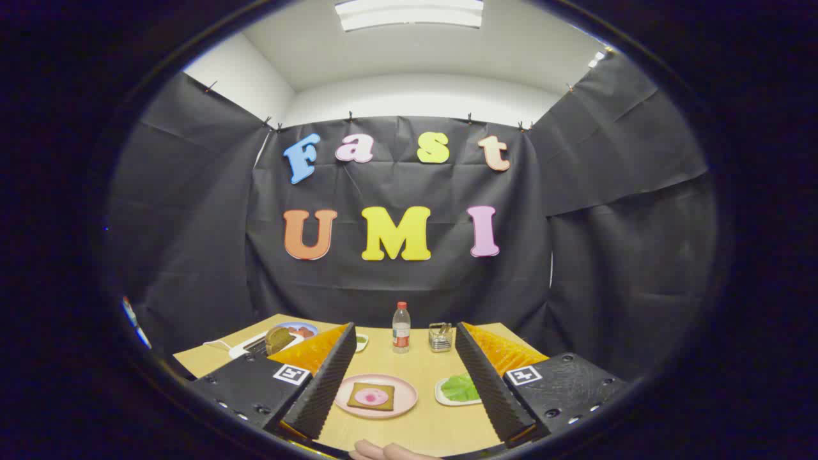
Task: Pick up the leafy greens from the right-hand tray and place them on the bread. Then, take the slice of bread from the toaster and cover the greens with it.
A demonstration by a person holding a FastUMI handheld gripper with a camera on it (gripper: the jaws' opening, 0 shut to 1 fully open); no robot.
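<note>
Gripper view has the hand-held gripper [401, 390] spread wide, grasping nothing, above the pale wooden tabletop [418, 365]. Crinkled green leafy greens [461, 387] lie on a white tray at two o'clock, partly hidden behind one finger; a careless descent could crush them. Brown bread [370, 396] on its pink plate [345, 391] waits dead ahead. Toaster slice [277, 339] sits at ten o'clock.

Tong-mounted fisheye looks forward over the table [422, 370].

Bright ceiling light panel [409, 14] overhead; even light, sharp centre, fisheye-bent edges.
</note>
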